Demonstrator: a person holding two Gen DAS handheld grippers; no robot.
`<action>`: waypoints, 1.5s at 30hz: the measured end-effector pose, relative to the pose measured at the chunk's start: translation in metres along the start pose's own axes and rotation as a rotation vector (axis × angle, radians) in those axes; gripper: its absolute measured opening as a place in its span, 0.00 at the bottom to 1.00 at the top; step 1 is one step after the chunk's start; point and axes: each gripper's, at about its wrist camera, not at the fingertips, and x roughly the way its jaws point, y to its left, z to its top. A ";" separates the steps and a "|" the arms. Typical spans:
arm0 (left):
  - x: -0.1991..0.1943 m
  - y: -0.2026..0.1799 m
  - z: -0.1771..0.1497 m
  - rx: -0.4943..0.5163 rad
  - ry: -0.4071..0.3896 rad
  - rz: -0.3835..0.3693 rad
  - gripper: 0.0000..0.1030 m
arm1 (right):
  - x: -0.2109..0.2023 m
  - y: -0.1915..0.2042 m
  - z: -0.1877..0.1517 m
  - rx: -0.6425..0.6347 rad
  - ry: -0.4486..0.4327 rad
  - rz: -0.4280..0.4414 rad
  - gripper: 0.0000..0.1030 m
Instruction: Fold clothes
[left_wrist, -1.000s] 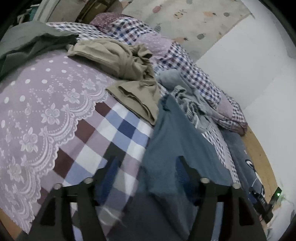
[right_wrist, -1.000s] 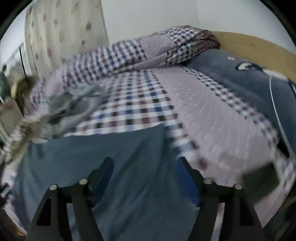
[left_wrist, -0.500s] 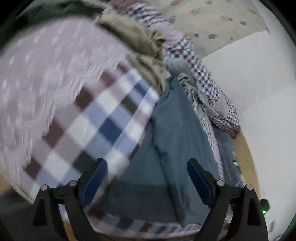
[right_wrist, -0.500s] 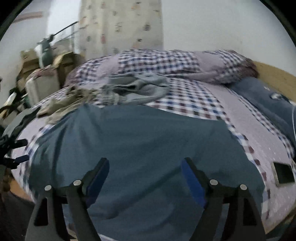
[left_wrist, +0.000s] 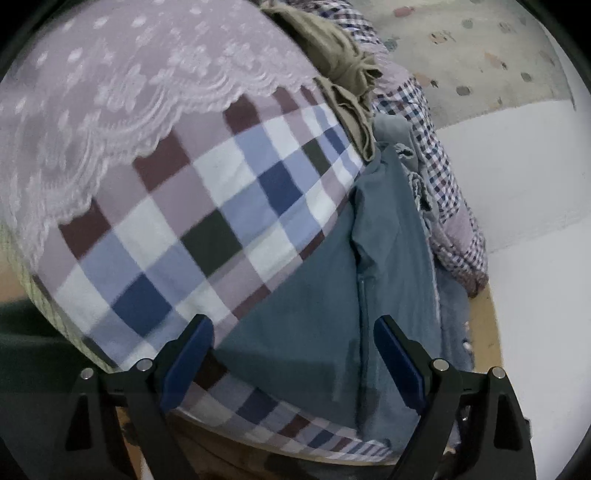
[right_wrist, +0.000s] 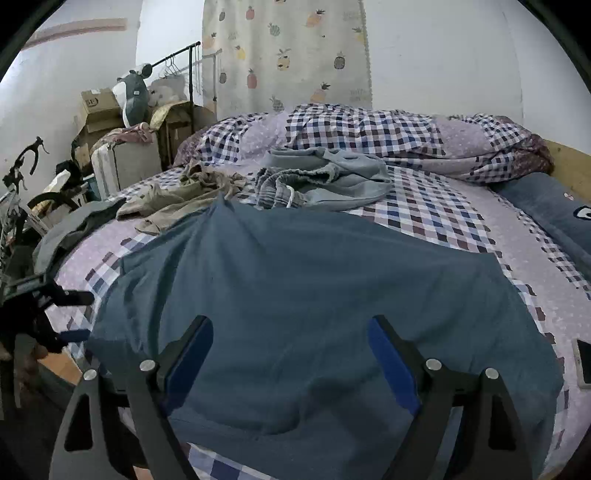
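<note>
Left wrist view: since half a second ago the left gripper (left_wrist: 291, 354) has drawn back toward the bed's near edge, so the checked bedsheet (left_wrist: 207, 221) looms larger, and its jaws stand wide with nothing between them. The teal garment (left_wrist: 314, 317) lies flat on the sheet, one edge folded into a long ridge. Beyond it sit a crumpled olive garment (left_wrist: 343, 77) and a grey garment (left_wrist: 402, 147). A pale lace-trimmed dotted panel (left_wrist: 110, 85) borders the checks.

Right wrist view: the right gripper (right_wrist: 290, 354) sits slightly lower than before, jaws wide and empty over the teal garment (right_wrist: 295, 295), which is smooth, matte and spread broadly across the near half of the bed. Behind the garment lie the olive garment (right_wrist: 184, 195), the grey garment (right_wrist: 325, 181), a bunched checked quilt (right_wrist: 369, 129) and a fruit-print curtain (right_wrist: 288, 51). Boxes (right_wrist: 99, 110) stand far left.
</note>
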 end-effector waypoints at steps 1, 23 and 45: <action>0.001 0.000 -0.002 -0.006 0.001 -0.005 0.89 | 0.000 -0.001 0.000 0.008 -0.002 0.005 0.86; 0.005 -0.018 -0.021 -0.027 -0.044 -0.175 0.89 | 0.003 0.018 -0.006 -0.088 -0.009 0.052 0.86; -0.009 -0.006 -0.006 -0.066 -0.044 -0.170 0.10 | 0.019 0.140 -0.045 -0.569 -0.052 0.040 0.87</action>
